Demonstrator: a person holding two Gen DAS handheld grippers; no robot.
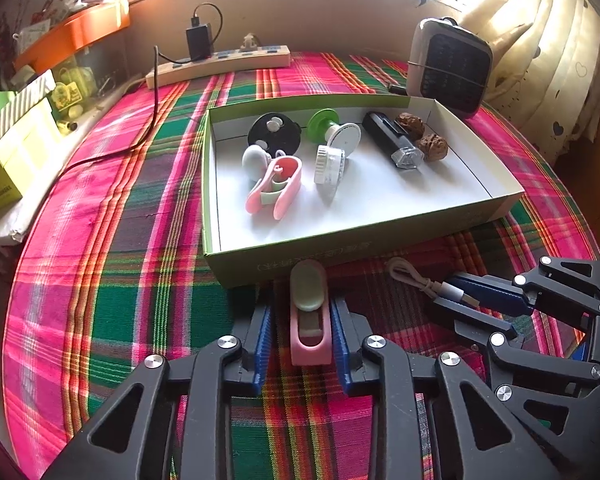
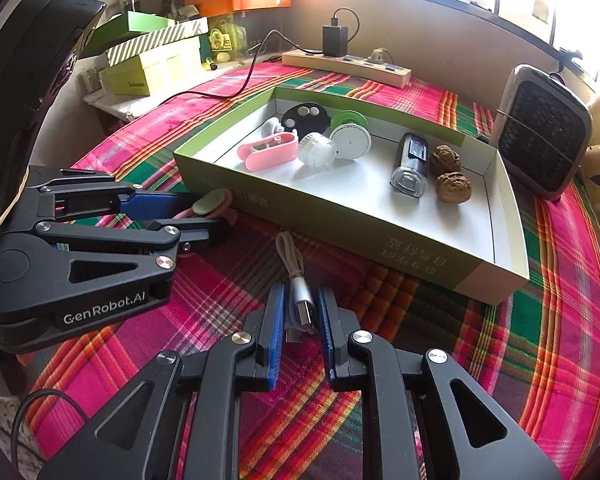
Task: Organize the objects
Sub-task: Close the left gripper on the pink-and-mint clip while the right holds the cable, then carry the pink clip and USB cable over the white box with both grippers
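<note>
Two grippers, each closed on a small thing in front of the box

Both tools hang low over the plaid cloth that covers the worktop, just short of the green-sided cardboard box. The left gripper has its blue fingers drawn in against the sides of a pink clip with a pale green tab; the clip lies lengthwise between them, its far end almost touching the near wall of the box. The right gripper is pinched nearly shut on the silver USB plug of a short coiled cable, whose beige loop lies on the cloth toward the box.

Inside the box, from the left-hand end: a black disc, a white round piece, a second pink clip, a clear ribbed cap, a green and white spool, a black device with a clear end, and two walnuts side by side.

Beyond the box a beige power strip with a black charger lies along the wall, and a small grilled heater stands by the curtain.
</note>
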